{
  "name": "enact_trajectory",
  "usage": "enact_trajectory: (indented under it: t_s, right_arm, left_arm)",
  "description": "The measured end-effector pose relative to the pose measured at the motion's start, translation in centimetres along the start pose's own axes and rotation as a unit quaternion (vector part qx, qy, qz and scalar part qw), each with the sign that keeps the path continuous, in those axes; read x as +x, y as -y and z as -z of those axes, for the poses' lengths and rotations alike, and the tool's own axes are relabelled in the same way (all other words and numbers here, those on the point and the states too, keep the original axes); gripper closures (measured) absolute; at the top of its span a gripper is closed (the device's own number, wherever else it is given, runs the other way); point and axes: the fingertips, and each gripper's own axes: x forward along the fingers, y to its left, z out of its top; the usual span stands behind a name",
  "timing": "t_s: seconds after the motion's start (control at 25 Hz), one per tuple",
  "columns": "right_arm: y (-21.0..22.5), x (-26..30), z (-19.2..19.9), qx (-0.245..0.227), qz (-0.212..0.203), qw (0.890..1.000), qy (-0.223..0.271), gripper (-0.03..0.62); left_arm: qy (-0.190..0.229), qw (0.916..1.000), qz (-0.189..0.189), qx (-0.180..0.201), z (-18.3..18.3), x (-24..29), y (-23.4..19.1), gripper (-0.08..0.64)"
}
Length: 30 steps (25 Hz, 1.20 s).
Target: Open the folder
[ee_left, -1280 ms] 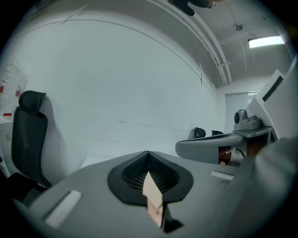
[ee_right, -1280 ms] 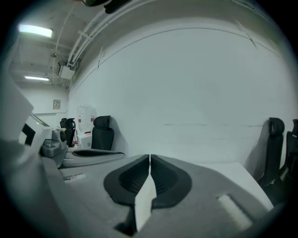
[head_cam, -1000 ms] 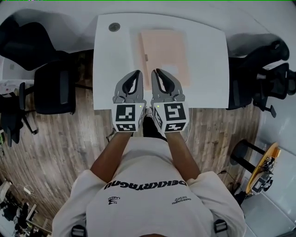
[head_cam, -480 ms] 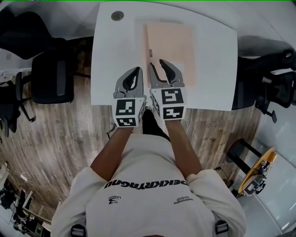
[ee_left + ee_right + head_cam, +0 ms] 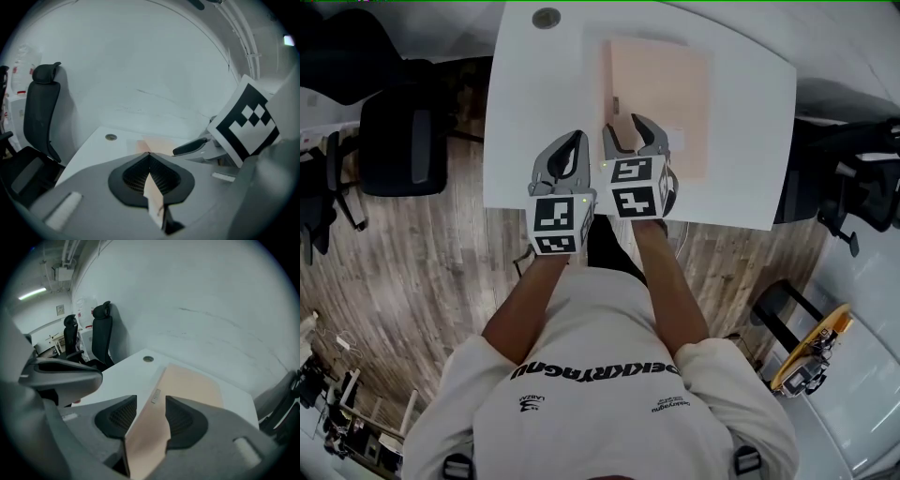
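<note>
Now we have both tools lower and further in over the white table [image 5: 534, 103] than a second ago. The real change is in the right gripper [image 5: 628, 131]: its jaws, nearly together a second ago, have just been opening and now stand wide apart. They hover over the near left corner of the folder [image 5: 666, 84]. In the right gripper view the folder's left edge [image 5: 187, 385] runs up through the gap between the pads, but we see neither pad pressing on it. The left gripper [image 5: 578, 141] sits just beside it over bare table, its tips meeting and nothing held between them. The peach folder lies flat and closed on the table's far right half. We judge this as the approach to the cover's edge, with the pinch and the lift both left to do.
</note>
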Motion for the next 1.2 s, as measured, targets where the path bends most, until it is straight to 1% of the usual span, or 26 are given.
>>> enact_trajectory:
  t_s: [0.24,0.48,0.6,0.72,0.92,1.2]
  right_arm:
    - [-0.2,2.2,1.3,-0.036,0.024,0.998,-0.042,0.399]
    - [0.0,3.1,2.6,-0.037,0.048,0.996,-0.065,0.4]
    - [0.2,3.3,2.7,-0.035,0.064,0.995,-0.066,0.405]
    - [0.2,3.3,2.6,-0.034,0.07,0.995,-0.066,0.414]
    - [0.1,2.5,2.0,-0.038,0.08,0.995,-0.054,0.48]
    - [0.7,0.6,1.0,-0.036,0.093,0.994,-0.04,0.506]
  left_arm:
    - [-0.007,0.9999,-0.007,-0.007,0.8,0.3,-1.2,0.568]
    - [-0.009,0.9998,-0.014,-0.012,1.1,0.3,-1.9,0.568]
    - [-0.006,0.9998,-0.013,-0.016,1.2,0.3,-2.4,0.568]
    - [-0.007,0.9998,-0.012,-0.017,1.4,0.3,-2.6,0.568]
    - [-0.008,0.9998,-0.006,-0.018,1.6,0.2,-2.3,0.568]
    - [-0.008,1.0,0.002,-0.005,1.8,0.2,-1.6,0.568]
